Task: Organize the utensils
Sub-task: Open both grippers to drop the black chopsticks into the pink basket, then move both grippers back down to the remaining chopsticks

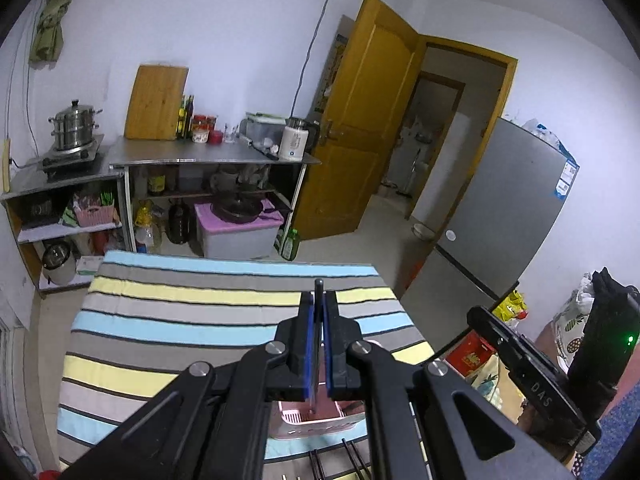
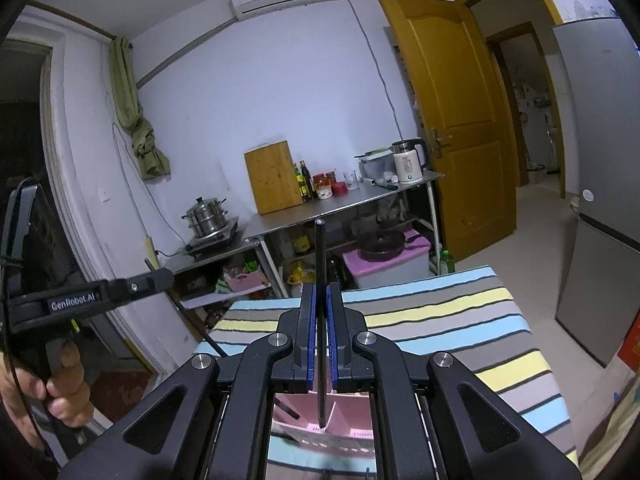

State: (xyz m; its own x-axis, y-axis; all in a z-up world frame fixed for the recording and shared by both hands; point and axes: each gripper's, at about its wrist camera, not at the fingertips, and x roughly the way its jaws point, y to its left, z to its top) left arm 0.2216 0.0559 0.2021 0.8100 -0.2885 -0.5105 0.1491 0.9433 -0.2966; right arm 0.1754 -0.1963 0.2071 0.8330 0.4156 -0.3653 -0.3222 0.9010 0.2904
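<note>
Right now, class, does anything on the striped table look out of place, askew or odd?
Nothing stands out. Each tool, left and right, grips one black chopstick upright over the pink basket on the striped table. No spills or damage show.

We see both views in even, cool indoor light with a bluish tint on the white wall (image 1: 240, 20). Shadows are soft and weak. The fisheye lens bends the door (image 2: 452, 120) and the fridge (image 2: 600, 184), and the corners are black. The far doorway (image 1: 432, 136) looks dimmer. Nothing is blurred.
</note>
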